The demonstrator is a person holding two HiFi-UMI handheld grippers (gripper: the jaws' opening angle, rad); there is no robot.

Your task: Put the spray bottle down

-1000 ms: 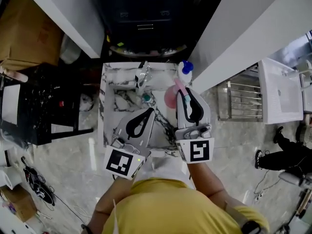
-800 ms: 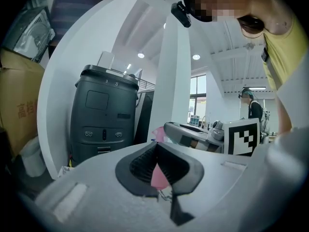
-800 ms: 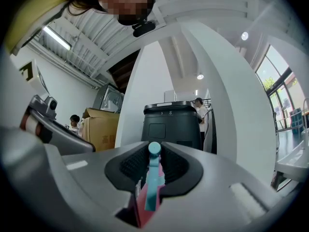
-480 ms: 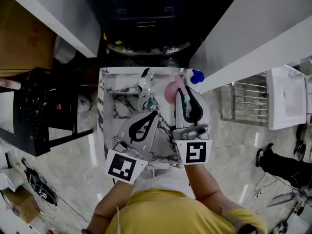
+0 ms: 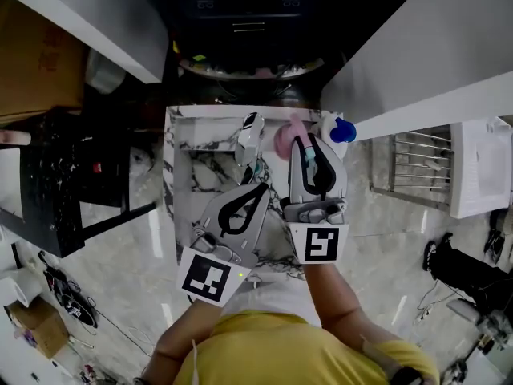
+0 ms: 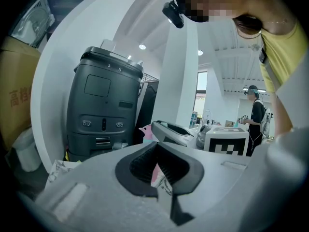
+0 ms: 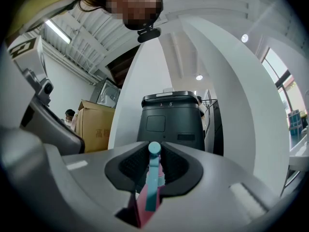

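The pink spray bottle (image 5: 283,139) hangs over the far right part of the marble table (image 5: 192,175), with my right gripper (image 5: 299,141) shut on it. In the right gripper view its teal-tipped pink neck (image 7: 153,174) stands upright between the ribbed pads. Whether the bottle's base touches the marble is hidden. My left gripper (image 5: 262,186) hovers over the table's middle with its jaws together and nothing in them. In the left gripper view its jaws (image 6: 157,151) meet at the tip and pale marble shows behind them.
A white bottle with a blue cap (image 5: 337,129) stands at the table's far right corner, close to the pink one. A slim silvery object (image 5: 250,131) stands mid-table at the back. A dark machine (image 6: 104,110) sits behind, a black cart (image 5: 72,175) left, a wire rack (image 5: 409,167) right.
Both grippers have moved toward the table's far edge and lower, the right one carrying the pink bottle. The pink bottle is now nearer the blue-capped bottle.
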